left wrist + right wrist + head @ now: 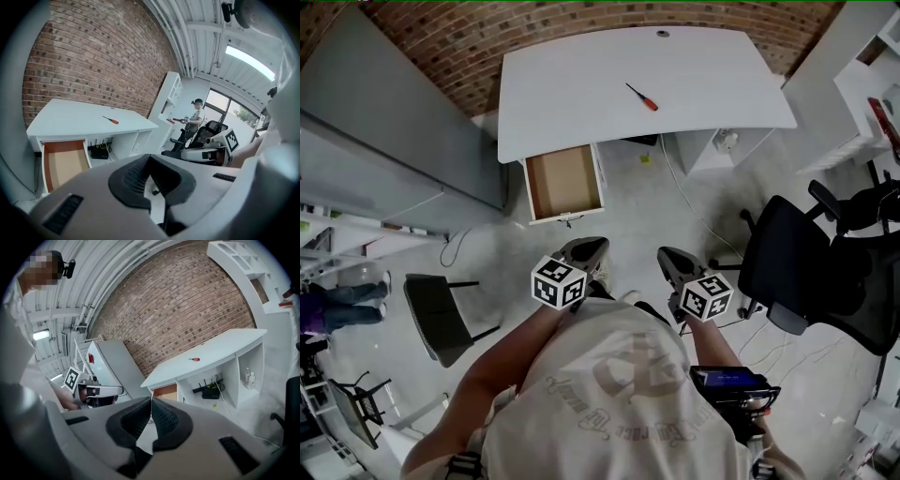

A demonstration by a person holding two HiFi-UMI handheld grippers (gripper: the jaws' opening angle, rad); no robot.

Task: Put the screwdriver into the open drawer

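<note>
A screwdriver [643, 97] with an orange-red handle lies on the white desk [581, 103], right of its middle. It also shows small in the left gripper view as the screwdriver [111, 120] and in the right gripper view as the screwdriver [194, 359]. The open drawer [532, 187], brown inside and empty, sticks out under the desk's left end. My left gripper [586, 249] and right gripper [674, 260] hang side by side over the floor, well short of the desk. Both are shut with nothing in them; the left gripper [149, 157] and right gripper [151, 400] jaws meet.
A black office chair [811, 267] stands at the right, a small dark chair [439, 315] at the left. A grey cabinet [384, 122] flanks the desk's left; white shelves [872, 84] are at the far right. Cables and a router [208, 391] sit under the desk. A person [194, 119] stands far off.
</note>
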